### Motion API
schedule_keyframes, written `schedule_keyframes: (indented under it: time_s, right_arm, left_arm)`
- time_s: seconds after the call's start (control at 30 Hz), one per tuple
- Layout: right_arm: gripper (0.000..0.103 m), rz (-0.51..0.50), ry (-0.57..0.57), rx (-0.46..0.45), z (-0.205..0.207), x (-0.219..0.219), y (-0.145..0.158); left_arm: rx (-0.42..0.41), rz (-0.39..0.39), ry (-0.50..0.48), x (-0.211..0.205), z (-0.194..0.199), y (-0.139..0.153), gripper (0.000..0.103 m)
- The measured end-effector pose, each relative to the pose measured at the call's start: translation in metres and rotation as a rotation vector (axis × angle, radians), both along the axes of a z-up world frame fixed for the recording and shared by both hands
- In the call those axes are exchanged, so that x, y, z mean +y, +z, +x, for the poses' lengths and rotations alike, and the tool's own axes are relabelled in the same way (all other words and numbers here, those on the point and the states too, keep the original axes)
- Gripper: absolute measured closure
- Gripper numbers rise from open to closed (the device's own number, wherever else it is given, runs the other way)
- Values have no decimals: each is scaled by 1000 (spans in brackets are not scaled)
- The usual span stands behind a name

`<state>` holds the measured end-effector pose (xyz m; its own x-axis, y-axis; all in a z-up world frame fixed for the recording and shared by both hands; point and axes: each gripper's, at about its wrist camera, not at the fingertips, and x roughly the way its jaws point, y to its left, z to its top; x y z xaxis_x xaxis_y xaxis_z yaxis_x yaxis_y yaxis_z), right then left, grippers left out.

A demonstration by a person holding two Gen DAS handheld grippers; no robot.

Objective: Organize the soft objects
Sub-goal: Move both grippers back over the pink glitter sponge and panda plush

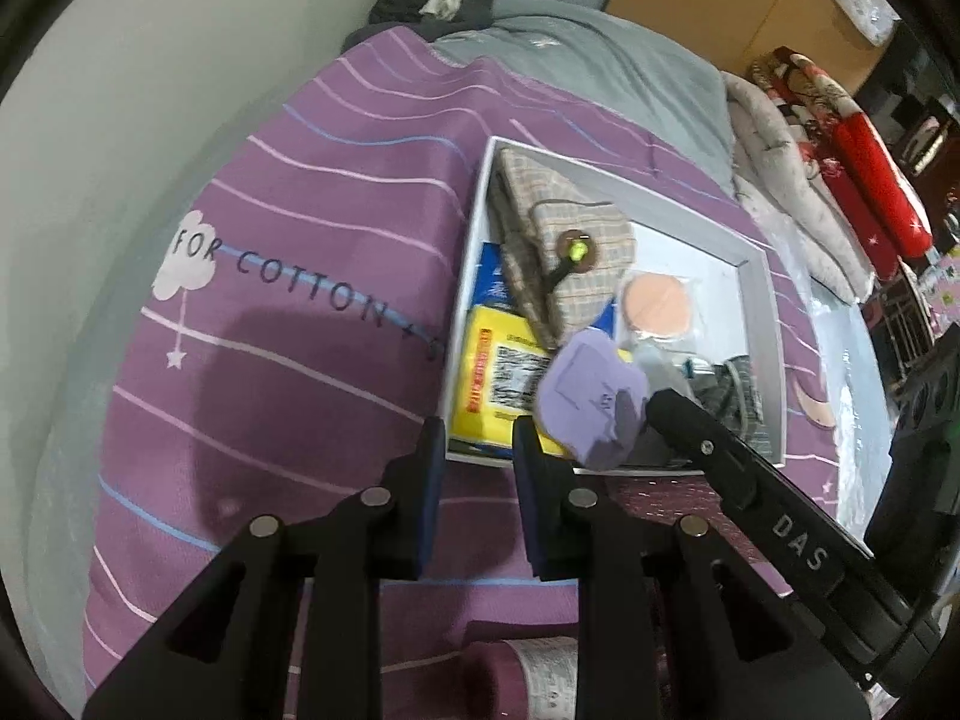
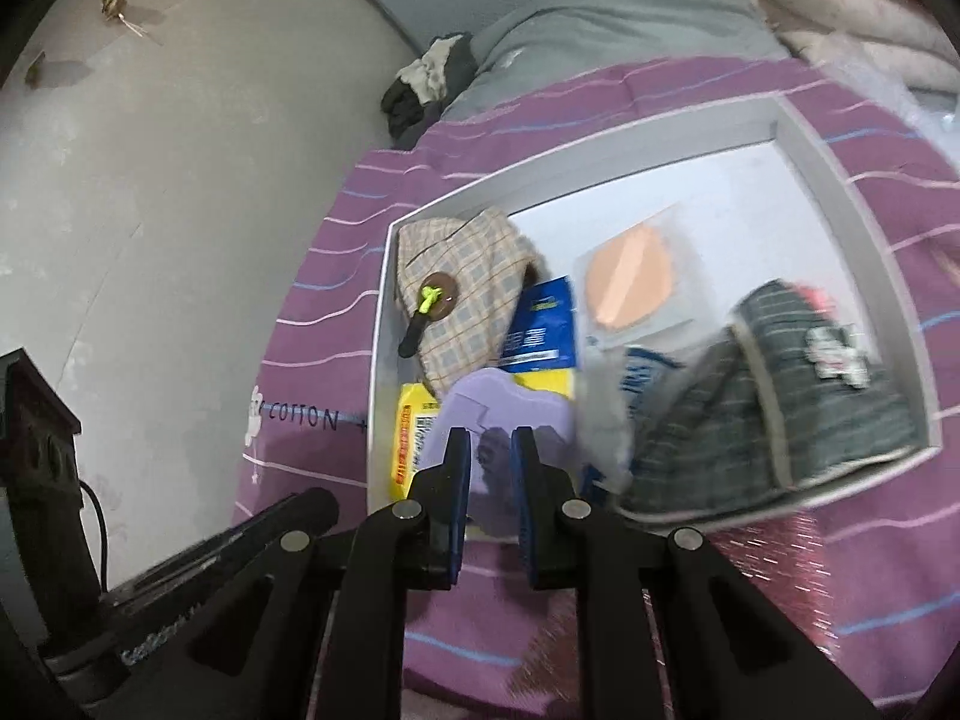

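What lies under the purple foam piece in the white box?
Under the purple foam piece lies a yellow packet with a barcode, beside a blue packet, in the white box. Whatever lies under these packets is covered.

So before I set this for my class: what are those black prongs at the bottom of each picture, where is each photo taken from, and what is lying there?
The prongs are two-finger grabbers, one in each of a person's hands. Each carries a wide-angle camera looking along its fingers, so one picture is from the left grabber and the other from the right.

Both look down at a white box on a purple striped bedsheet. In it lie a checked pouch with a brown button, a round orange puff in clear wrap, a yellow packet and a grey striped cloth.

The right gripper appears to pinch a purple sponge over the box's near edge. The left gripper is slightly open and holds nothing.
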<state>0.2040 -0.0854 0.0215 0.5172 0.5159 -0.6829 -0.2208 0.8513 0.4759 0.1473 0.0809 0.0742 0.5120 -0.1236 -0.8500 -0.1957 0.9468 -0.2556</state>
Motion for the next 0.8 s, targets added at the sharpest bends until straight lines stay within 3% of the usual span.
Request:
schedule_keyframes:
  time_s: [0.07,0.13,0.2,0.33,0.5,0.67,0.8]
  right_arm:
    - [85,6,-3,8,-5,-5,4]
    - [61,22,-7,20,-11,-13,11]
    - [43,23,-28,2,-18,-21,20]
    - [24,-23,-73,7,-28,-38,36]
    - [22,-7,-85,63,-35,-57,42]
    - [21,-100,-51,150,-40,-69,33]
    - [21,-105,-84,160,-42,-86,30]
  left_arm:
    - [-13,-23,-18,-2,-1,3,79]
    - [-23,-40,-38,-5,-3,7,79]
    - [-34,-31,-55,-10,-5,11,79]
    - [-66,-8,-91,-21,-7,17,78]
    - [-115,11,-181,-37,-9,20,69]
    - [-52,-5,-219,-45,-2,11,68]
    - [-5,-29,-229,-47,-1,6,68]
